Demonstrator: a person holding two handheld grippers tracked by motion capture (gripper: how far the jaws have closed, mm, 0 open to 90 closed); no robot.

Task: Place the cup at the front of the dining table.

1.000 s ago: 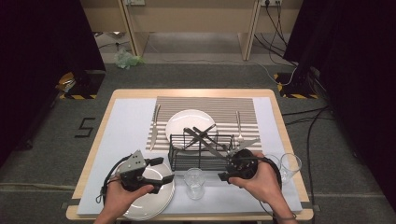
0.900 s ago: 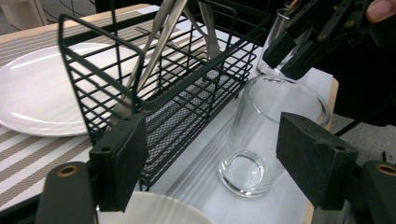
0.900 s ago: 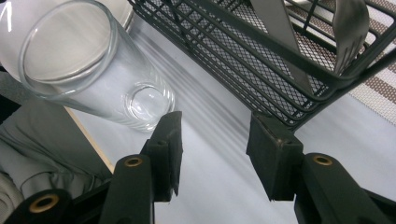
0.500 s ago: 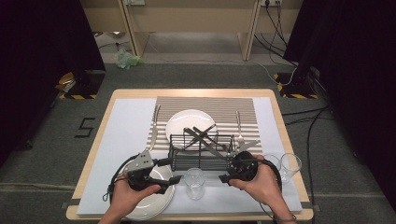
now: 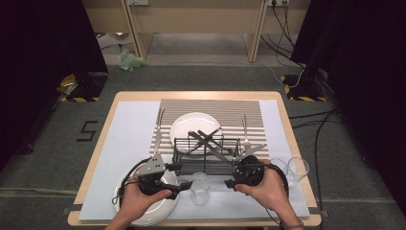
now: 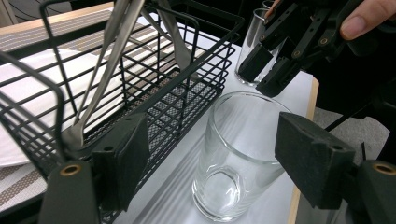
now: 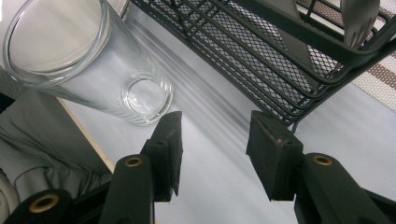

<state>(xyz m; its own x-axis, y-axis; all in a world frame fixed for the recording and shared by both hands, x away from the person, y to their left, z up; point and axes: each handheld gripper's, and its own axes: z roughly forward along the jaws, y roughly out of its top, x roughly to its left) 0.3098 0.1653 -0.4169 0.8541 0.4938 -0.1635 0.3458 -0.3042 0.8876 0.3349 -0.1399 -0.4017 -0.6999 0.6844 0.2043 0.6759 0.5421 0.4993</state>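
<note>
A black "5" (image 5: 88, 130) is marked on the grey floor left of the bench (image 5: 201, 94). The left gripper (image 6: 210, 158) has its fingers spread around an upright drinking glass (image 6: 236, 154), seemingly not touching it. A black wire cutlery basket (image 6: 154, 70) crowds its left finger. The right gripper (image 7: 212, 149) has its fingers spread, empty, over the pale mat (image 7: 224, 196), the basket just beyond.

The glass (image 5: 199, 188) stands just in front of the black wire basket (image 5: 206, 154), with open bench (image 5: 119, 139) in front of it, a hand-held gripper (image 5: 178, 178) on its left and another (image 5: 233, 182) on its right.
</note>
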